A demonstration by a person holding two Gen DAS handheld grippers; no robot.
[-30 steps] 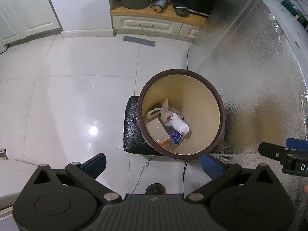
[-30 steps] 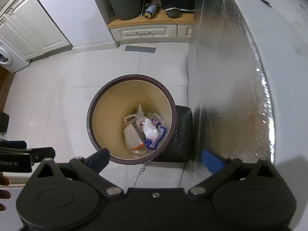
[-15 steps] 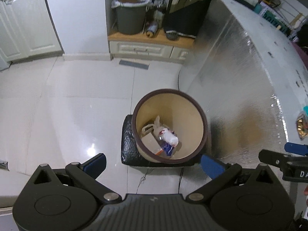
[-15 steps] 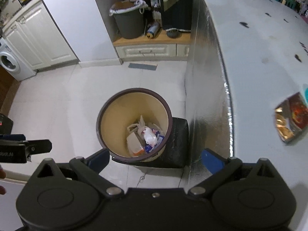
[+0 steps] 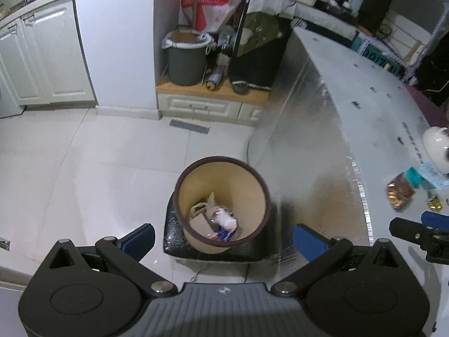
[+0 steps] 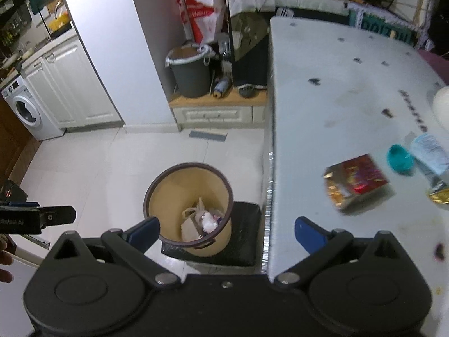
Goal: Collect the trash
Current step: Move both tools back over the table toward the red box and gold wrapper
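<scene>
A round brown-rimmed trash bin (image 5: 263,196) stands on the floor beside the table, also in the right wrist view (image 6: 228,193), with a white bag and wrappers (image 5: 223,219) inside. On the table (image 6: 336,106) lie a red and gold snack wrapper (image 6: 355,181), a teal cap (image 6: 400,158) and a pale blue packet (image 6: 429,147). The wrapper also shows in the left wrist view (image 5: 400,192). My left gripper (image 5: 224,238) is open and empty, high above the bin. My right gripper (image 6: 226,231) is open and empty, above the bin and the table edge.
A black block (image 6: 244,250) sits under the bin. A grey bucket (image 6: 189,75) stands on a low wooden cabinet at the back. White cupboards and a washing machine (image 6: 25,109) are at the left. A white rounded object (image 5: 436,148) sits on the table at right.
Both grippers have risen and pulled back from the bin, which now looks smaller. The table top with the wrapper, cap and packet has come into view.
</scene>
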